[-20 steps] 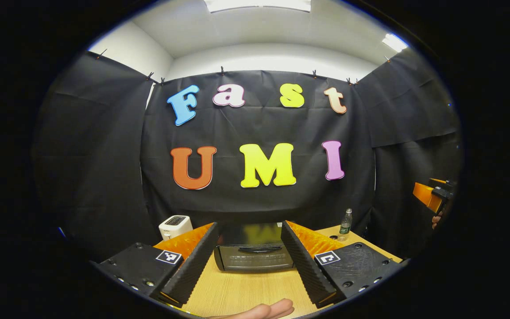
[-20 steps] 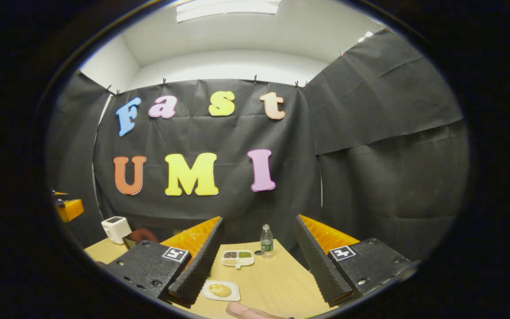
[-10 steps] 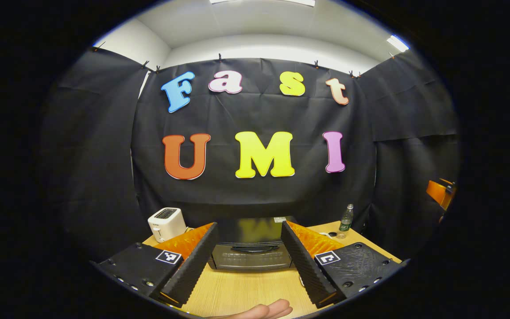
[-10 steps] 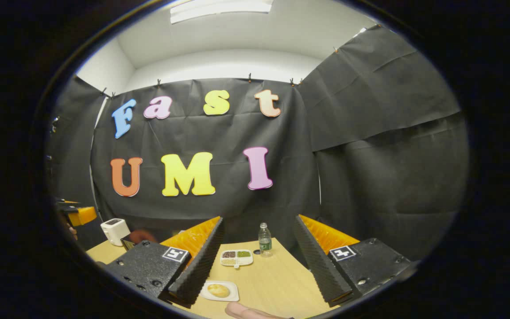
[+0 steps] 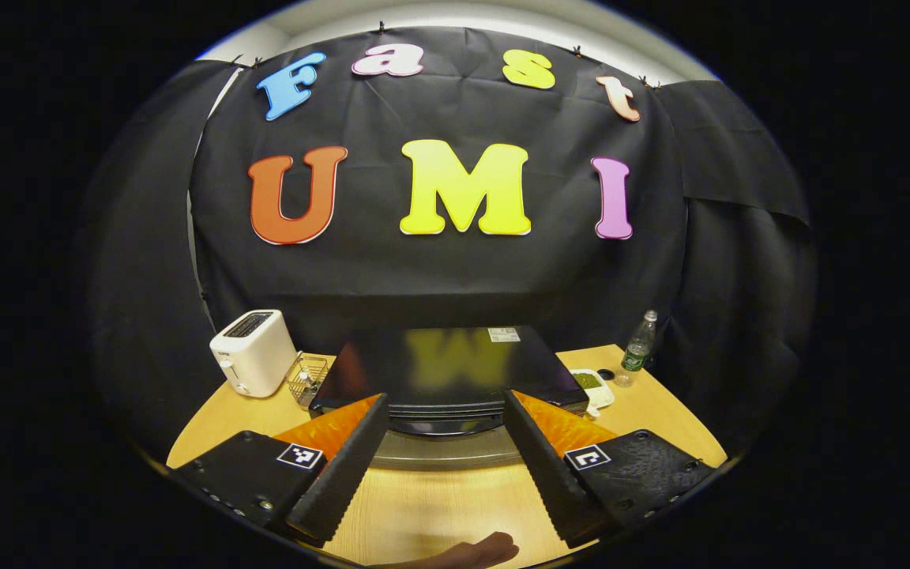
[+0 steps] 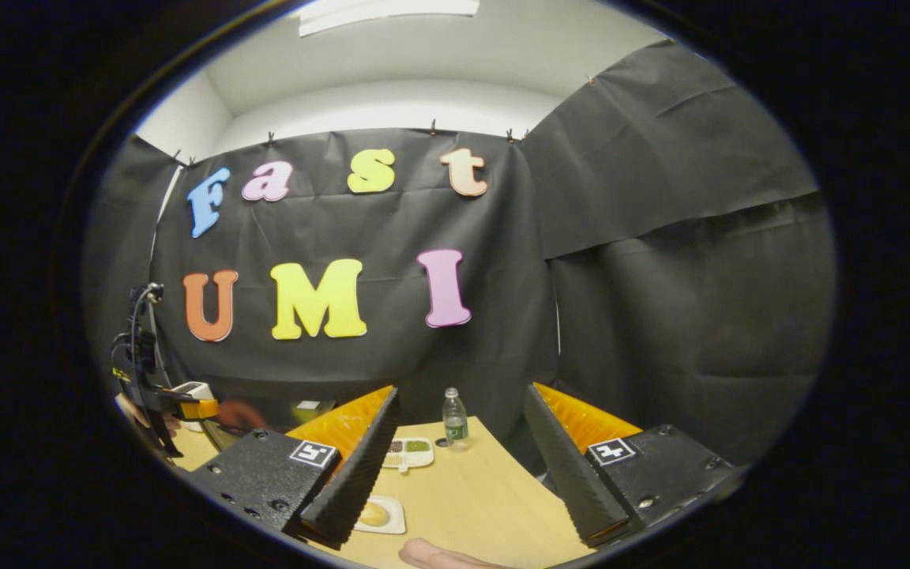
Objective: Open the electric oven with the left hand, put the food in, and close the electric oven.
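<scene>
Left gripper view: the left tool [image 5: 443, 458], spread wide and empty, hangs just above the electric oven [image 5: 443, 379] on the bench [image 5: 423, 506]; it should drop squarely onto the door handle [image 5: 443, 427].

Right gripper view: the right tool [image 6: 455, 482] is wide and empty, the food [image 6: 374, 514] beside its finger.

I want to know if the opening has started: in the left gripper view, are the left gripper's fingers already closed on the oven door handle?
No. The left gripper is wide open, its fingers apart on either side of the electric oven, whose door handle lies ungripped between them.
</scene>
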Action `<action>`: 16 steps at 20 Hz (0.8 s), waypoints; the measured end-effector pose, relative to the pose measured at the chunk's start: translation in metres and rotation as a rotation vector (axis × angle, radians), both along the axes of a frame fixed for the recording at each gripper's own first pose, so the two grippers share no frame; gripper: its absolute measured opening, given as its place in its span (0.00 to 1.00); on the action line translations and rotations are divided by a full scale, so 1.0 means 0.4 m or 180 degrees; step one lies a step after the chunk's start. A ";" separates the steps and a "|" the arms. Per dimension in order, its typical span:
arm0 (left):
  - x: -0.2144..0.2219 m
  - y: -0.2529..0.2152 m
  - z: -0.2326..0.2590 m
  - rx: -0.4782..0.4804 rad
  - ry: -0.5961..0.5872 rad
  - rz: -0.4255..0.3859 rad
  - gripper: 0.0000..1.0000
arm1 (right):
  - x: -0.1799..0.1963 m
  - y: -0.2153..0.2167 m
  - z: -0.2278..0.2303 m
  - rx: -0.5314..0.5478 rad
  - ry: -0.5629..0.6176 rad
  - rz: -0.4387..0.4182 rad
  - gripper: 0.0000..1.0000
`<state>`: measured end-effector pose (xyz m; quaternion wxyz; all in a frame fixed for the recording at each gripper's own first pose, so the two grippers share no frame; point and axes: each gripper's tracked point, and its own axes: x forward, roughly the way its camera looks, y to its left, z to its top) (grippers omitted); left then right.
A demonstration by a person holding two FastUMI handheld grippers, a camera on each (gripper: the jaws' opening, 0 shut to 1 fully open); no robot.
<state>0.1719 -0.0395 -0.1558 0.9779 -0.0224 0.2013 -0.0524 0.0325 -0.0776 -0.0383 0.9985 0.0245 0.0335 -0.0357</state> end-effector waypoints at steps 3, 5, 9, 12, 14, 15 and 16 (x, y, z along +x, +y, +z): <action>0.064 -0.002 -0.063 0.0014 0.0133 0.0009 0.94 | 0.004 -0.022 -0.008 -0.0002 0.0004 -0.0046 0.95; 0.097 -0.003 -0.111 0.0011 0.0240 0.0036 0.94 | 0.001 -0.028 -0.007 -0.0003 -0.0010 -0.0051 0.95; 0.116 0.003 -0.178 0.0069 0.0474 0.0078 0.94 | -0.005 -0.032 -0.004 -0.0017 -0.0043 -0.0046 0.95; 0.114 -0.020 -0.183 0.0048 0.0470 -0.0075 0.90 | -0.009 -0.029 0.002 -0.0031 -0.0057 -0.0047 0.95; 0.116 -0.015 -0.189 0.0173 0.0447 -0.0062 0.98 | -0.015 -0.021 0.006 -0.0035 -0.0059 -0.0024 0.95; 0.108 -0.015 -0.191 0.0222 0.0463 -0.0052 0.97 | -0.021 -0.016 0.009 -0.0035 -0.0067 -0.0005 0.95; 0.105 -0.021 -0.192 0.0218 0.0449 -0.0047 0.98 | -0.027 -0.014 0.013 -0.0043 -0.0076 0.0002 0.95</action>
